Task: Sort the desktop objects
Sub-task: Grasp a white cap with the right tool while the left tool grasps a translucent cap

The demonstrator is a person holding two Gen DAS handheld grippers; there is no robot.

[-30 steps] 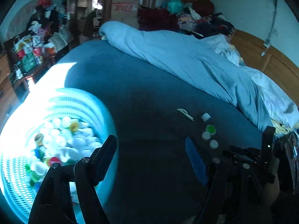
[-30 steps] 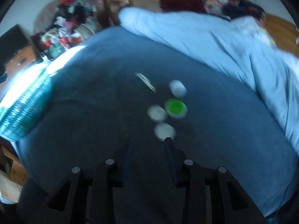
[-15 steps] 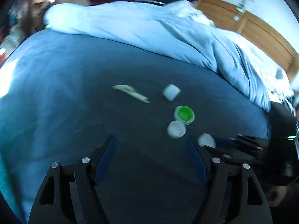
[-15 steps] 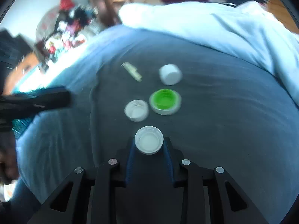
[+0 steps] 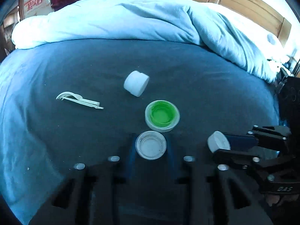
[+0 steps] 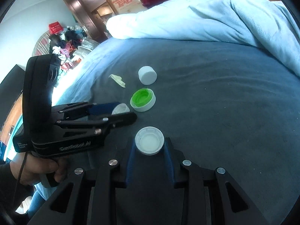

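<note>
A: Which step is this?
B: Picking up. The left gripper (image 5: pixel 151 148) has just been closing, one white cap (image 5: pixel 151 144) between its fingers; the right gripper (image 6: pixel 149 146) pinches another cap (image 6: pixel 149 142). Both sit on the blue sheet (image 5: pixel 206 86).
A: Next?
B: Probably lift them clear, without nudging the green cap (image 5: pixel 162 115).

the dark bed sheet (image 5: pixel 206 86) is bare and flat from 12 to 3 o'clock of the green cap (image 5: pixel 162 115), so a gripper could pass there. the big blue blanket (image 5: pixel 150 18) piles up at 12 o'clock and blocks the far side. the white upside-down cap (image 5: pixel 136 83) lies near the green one at 11 o'clock, the little white floss pick (image 5: pixel 78 99) at 9, and both grippers crowd the near side.
</note>
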